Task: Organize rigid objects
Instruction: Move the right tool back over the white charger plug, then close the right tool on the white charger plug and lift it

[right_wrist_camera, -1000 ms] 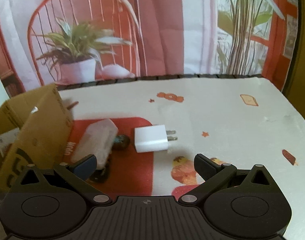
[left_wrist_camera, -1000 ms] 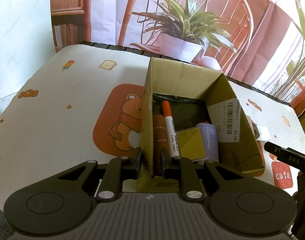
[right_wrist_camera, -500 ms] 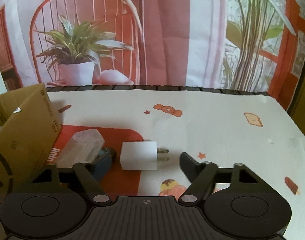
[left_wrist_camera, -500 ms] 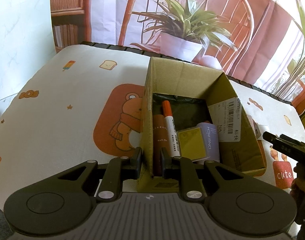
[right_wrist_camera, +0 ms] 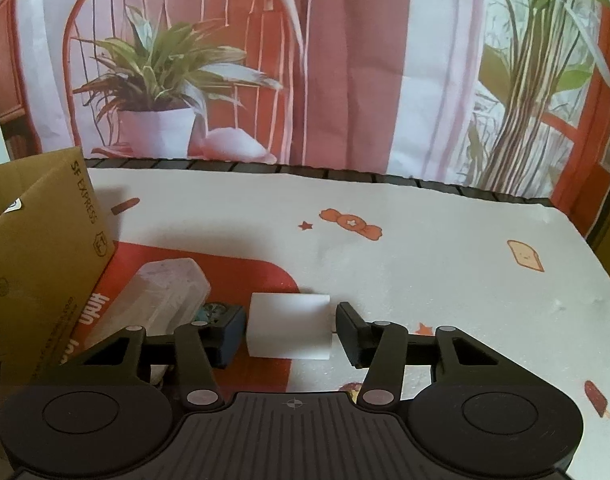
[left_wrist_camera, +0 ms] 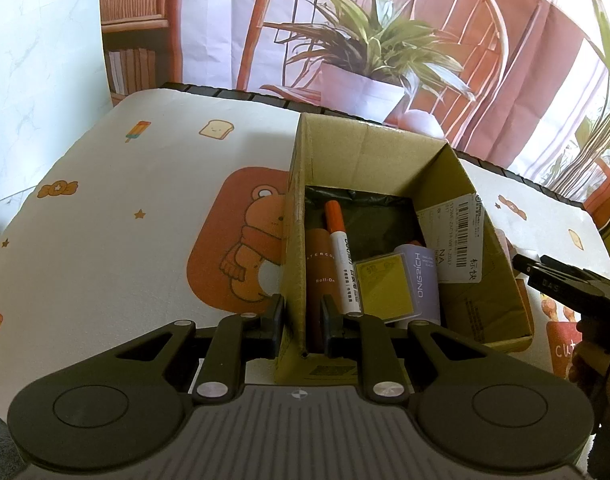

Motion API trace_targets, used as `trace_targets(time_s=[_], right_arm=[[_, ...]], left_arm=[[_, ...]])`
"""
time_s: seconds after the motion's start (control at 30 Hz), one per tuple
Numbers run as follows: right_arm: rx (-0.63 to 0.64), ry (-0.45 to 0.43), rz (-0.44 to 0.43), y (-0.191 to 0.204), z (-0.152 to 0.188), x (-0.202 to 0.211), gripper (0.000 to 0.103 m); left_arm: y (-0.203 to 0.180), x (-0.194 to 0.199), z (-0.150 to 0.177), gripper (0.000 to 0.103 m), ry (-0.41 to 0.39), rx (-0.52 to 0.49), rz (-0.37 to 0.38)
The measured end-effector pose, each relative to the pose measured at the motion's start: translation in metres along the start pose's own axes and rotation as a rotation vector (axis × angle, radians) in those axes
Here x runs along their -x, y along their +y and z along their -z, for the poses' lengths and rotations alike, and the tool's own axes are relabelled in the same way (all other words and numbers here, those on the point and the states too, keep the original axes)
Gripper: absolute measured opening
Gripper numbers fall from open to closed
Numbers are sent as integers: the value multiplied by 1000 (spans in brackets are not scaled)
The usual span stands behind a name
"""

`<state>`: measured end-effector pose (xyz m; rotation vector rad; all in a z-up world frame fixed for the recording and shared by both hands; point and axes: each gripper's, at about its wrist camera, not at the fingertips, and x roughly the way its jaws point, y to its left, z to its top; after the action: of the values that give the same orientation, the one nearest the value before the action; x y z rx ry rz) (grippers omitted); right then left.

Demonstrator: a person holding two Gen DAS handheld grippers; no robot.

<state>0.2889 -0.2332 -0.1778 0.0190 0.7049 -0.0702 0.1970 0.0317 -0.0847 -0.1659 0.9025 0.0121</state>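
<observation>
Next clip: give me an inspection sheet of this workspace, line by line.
Surface: table under a cartoon-print cloth.
Job's things: cardboard box holding a marker, a brown tube, a yellow case and a purple bottle; white charger, clear case and small dark item outside.
Clutter: nothing seen.
Grippers: left gripper clamps the box wall; right gripper closing around the charger.
Cables: nothing seen.
Surroundings: printed backdrop.

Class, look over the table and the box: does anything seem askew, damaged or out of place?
Nothing looks damaged or spilled. The cardboard box stands upright with the left gripper clamped on its near wall. A white charger lies outside the box, between the closing fingers of the right gripper, beside a clear plastic case.
</observation>
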Motion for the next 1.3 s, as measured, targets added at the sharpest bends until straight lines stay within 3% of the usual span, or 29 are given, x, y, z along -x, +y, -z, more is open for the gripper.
trace_targets(time_s=[0.2,1.07,1.3], right_arm=[[-2,-2,1,0,2,2,42],[-119,24,-38,0,32,50,42],[-124,-14,-63,0,24,64,42]], left_arm=[[0,0,0,20,0,0,0],[-2,-1,0,20,2,3,3],[-3,-1,0,20,3,3,3]])
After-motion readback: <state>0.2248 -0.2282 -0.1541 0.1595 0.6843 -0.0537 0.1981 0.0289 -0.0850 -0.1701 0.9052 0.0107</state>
